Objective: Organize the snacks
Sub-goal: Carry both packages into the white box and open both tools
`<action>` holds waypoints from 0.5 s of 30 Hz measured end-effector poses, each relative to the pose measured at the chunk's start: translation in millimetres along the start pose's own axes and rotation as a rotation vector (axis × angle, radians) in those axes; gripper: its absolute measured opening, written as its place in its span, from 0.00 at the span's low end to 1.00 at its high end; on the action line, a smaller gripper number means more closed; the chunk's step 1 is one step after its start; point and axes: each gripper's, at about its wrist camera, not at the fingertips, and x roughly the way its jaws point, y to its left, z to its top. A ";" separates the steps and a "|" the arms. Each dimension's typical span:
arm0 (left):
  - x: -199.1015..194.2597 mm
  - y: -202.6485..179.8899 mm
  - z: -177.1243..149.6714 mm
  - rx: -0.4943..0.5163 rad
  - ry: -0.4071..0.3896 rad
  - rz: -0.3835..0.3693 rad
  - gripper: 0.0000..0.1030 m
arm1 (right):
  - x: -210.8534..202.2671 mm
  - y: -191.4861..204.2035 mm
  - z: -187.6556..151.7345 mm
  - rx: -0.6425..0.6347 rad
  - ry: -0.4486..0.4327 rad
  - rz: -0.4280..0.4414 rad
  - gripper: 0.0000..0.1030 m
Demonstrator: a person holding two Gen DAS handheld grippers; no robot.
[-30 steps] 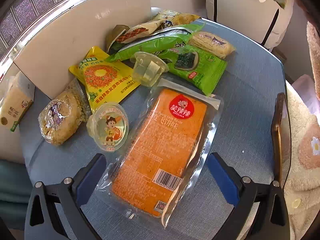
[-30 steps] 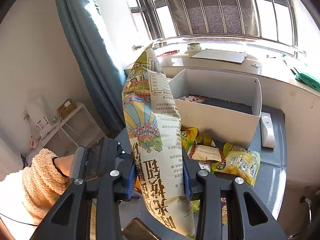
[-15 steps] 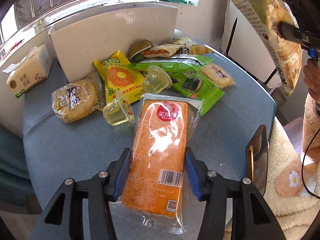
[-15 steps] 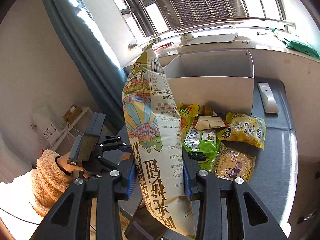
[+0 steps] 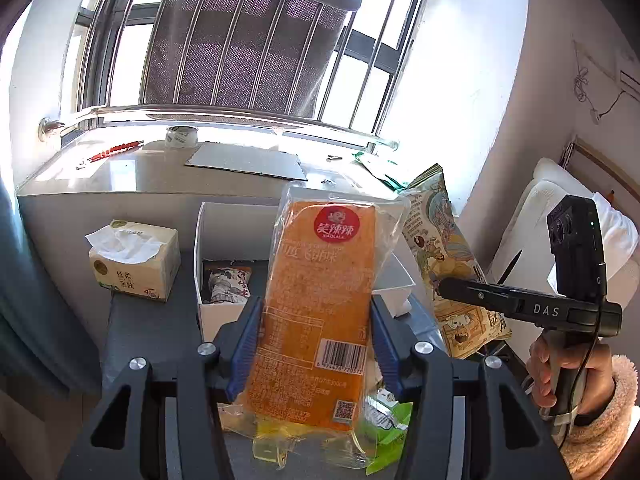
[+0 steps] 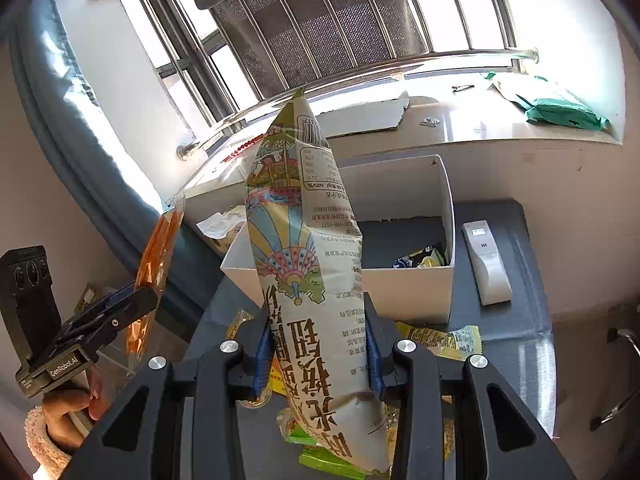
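My left gripper (image 5: pixel 316 304) is shut on an orange snack pack (image 5: pixel 320 280) in clear wrap and holds it upright in the air, in front of the white box (image 5: pixel 208 320). My right gripper (image 6: pixel 318 316) is shut on a tall patterned snack bag (image 6: pixel 304 240), also upright, before the same white box (image 6: pixel 400 288). Each view shows the other tool: the right gripper (image 5: pixel 444 290) with its bag (image 5: pixel 436 240) at right, the left gripper (image 6: pixel 146 298) with the pack (image 6: pixel 160 248) edge-on at left. One packet (image 5: pixel 226 280) lies inside the box.
A tissue pack (image 5: pixel 132 260) stands left of the box and a white remote (image 6: pixel 486 268) lies right of it. Loose snacks (image 6: pixel 440 340) lie on the grey table below the grippers. A windowsill with cardboard (image 5: pixel 244 162) runs behind. A person's hand (image 5: pixel 560 368) grips the right tool.
My left gripper closed on the orange pack and lifted it off the table, tipping it upright toward the box. My right gripper carried its bag sideways, closer to the box.
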 end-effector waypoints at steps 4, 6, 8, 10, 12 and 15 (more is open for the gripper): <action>57.4 8.1 36.1 -0.046 0.060 0.041 0.55 | 36.1 -13.2 48.3 0.030 0.023 -0.093 0.40; 85.1 12.2 46.0 -0.060 0.090 0.055 0.55 | 55.3 -23.9 63.0 0.061 0.046 -0.120 0.40; 105.3 17.6 47.8 -0.094 0.123 0.081 0.56 | 74.8 -34.3 70.4 0.076 0.081 -0.143 0.40; 120.3 27.0 46.4 -0.139 0.145 0.091 0.75 | 88.8 -43.2 72.9 0.100 0.105 -0.144 0.43; 126.4 35.3 42.2 -0.182 0.149 0.117 0.98 | 94.4 -50.5 75.4 0.124 0.100 -0.142 0.77; 117.0 36.8 35.8 -0.180 0.138 0.141 1.00 | 84.7 -54.7 73.7 0.152 0.029 -0.137 1.00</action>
